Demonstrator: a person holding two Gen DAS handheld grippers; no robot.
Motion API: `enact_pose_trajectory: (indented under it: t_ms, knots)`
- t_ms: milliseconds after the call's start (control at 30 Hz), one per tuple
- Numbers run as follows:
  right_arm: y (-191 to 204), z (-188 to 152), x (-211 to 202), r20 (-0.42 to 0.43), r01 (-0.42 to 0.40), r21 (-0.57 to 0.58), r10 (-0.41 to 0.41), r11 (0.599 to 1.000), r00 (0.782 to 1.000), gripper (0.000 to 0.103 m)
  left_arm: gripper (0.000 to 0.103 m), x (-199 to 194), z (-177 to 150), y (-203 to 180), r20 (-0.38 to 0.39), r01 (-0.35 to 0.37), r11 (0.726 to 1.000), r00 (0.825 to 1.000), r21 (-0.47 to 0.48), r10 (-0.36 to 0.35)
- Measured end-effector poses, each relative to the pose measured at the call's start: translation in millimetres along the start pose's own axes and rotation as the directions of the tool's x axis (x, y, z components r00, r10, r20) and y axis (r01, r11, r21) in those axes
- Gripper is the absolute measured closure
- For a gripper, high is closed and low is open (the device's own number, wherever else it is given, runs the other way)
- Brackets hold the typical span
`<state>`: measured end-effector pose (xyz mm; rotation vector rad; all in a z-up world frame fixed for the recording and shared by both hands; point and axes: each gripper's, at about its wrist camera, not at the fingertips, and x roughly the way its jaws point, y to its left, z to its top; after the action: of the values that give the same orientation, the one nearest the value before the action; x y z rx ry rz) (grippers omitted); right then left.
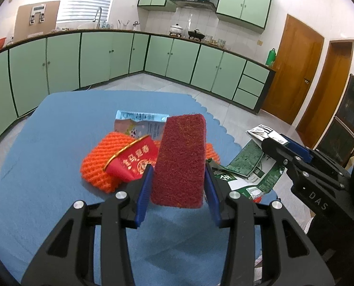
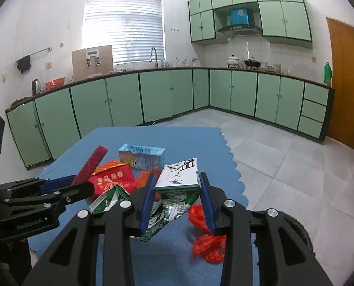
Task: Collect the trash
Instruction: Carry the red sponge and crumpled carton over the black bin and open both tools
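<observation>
My left gripper [image 1: 179, 169] is shut on a dark red scouring pad [image 1: 180, 159] and holds it upright above the blue table cover [image 1: 53, 138]. My right gripper [image 2: 177, 178] is shut on a crushed green and white milk carton [image 2: 177, 186], lifted a little off the cover. Under the pad lie an orange foam net [image 1: 98, 162], a red paper cup [image 1: 134, 159] and a pale blue snack carton [image 1: 139, 124]. A second green carton [image 2: 108, 200] lies by the cup. An orange plastic bag [image 2: 208, 238] lies under the right gripper.
The blue cover has a scalloped right edge [image 2: 234, 164], with grey tiled floor [image 2: 284, 157] beyond. Green cabinets [image 2: 153, 95] line the far walls. A wooden door [image 2: 346, 83] stands at the right.
</observation>
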<state>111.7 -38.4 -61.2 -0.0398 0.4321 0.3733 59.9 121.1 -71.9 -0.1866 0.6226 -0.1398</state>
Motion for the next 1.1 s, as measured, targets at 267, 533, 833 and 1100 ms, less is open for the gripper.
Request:
enact_pose_trajectory:
  t_ms: [267, 533, 833, 1100]
  knots:
    - [-19.8, 10.5, -15.9, 0.034, 0.064, 0.008, -0.064, 0.998, 0.997, 0.067, 0.063, 1.0, 17.6, -18.9, 0.034, 0.027, 0.999, 0.999, 0.029, -0.028]
    - [-59.0, 16.3, -35.6, 0.059, 0.149, 0.040, -0.151, 0.988, 0.987, 0.067, 0.063, 12.6, 27.8, -51.3, 0.043, 0.077, 0.995, 0.996, 0.067, -0.080]
    - [-122.6, 18.0, -60.4, 0.071, 0.262, 0.086, -0.268, 0.961, 0.961, 0.067, 0.063, 44.0, 40.8, -111.8, 0.017, 0.182, 0.973, 0.982, 0.140, -0.186]
    - [-185.5, 7.7, -71.2, 0.047, 0.363, 0.117, -0.370, 0.925, 0.928, 0.067, 0.063, 91.4, 38.5, -178.9, -0.037, 0.272, 0.943, 0.962, 0.191, -0.269]
